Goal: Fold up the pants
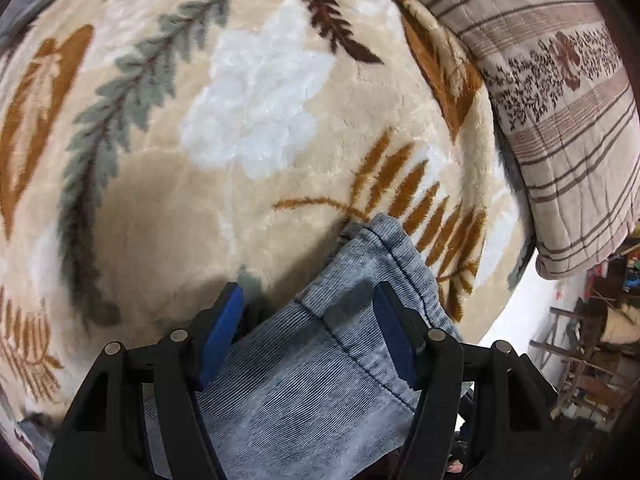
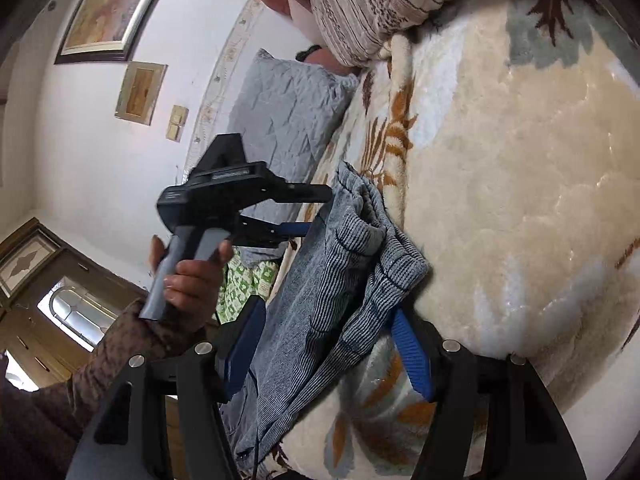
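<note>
Grey-blue ribbed pants (image 1: 320, 360) lie on a cream plush blanket (image 1: 180, 220) with leaf patterns, on a bed. In the left wrist view my left gripper (image 1: 310, 300) is open, its blue pads on either side of the hemmed leg end. In the right wrist view my right gripper (image 2: 326, 320) is open, its pads on either side of the bunched cloth of the pants (image 2: 340, 272). The left gripper (image 2: 308, 212) also shows there, held in a hand at the far leg end.
A striped floral quilt (image 1: 560, 120) is piled at the blanket's far edge. A grey pillow (image 2: 288, 120) lies by the white wall. Framed pictures (image 2: 116, 4) hang on the wall. Wooden furniture (image 1: 580, 360) stands beyond the bed edge.
</note>
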A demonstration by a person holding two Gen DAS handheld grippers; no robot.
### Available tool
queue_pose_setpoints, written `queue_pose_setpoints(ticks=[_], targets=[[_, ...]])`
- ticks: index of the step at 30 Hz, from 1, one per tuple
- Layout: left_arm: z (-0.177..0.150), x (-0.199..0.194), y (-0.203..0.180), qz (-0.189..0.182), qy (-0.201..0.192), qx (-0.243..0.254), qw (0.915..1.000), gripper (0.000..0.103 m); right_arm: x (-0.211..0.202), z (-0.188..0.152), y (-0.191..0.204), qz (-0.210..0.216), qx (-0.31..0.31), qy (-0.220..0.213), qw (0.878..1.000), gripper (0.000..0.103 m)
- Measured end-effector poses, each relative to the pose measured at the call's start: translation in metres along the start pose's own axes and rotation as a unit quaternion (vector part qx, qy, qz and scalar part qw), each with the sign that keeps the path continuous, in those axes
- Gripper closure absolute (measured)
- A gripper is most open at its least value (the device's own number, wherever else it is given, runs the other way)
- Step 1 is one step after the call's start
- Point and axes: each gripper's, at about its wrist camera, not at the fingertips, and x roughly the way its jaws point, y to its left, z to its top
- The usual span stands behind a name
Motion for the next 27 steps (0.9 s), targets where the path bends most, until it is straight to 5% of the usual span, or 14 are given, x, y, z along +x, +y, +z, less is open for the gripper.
queue_pose_setpoints(ticks=[7,18,20,25,27], targets=[[-0.009,0.014,-0.023,-0.022,0.013,0.063,0.9977,0.024,0.0,0.007,0.001,0.029,0.03,0.0,0.999,0.039],[-0.025,0.032,-0.062,-0.012,0.005,0.135,0.9907,0.023,0.008,0.011,-0.007,0.026,0.033,0.014,0.999,0.067],[-0.03,0.034,-0.07,-0.002,-0.005,0.147,0.9891,0.031,0.01,0.011,-0.008,0.018,0.034,0.012,0.999,0.069],[-0.04,0.022,-0.067,0.009,-0.035,0.144,0.989,0.072,0.014,0.012,-0.005,-0.022,0.038,0.013,0.999,0.081],[-0.043,0.013,-0.063,0.003,-0.05,0.137,0.9893,0.077,0.015,0.015,-0.003,-0.028,0.04,0.017,0.999,0.081]])
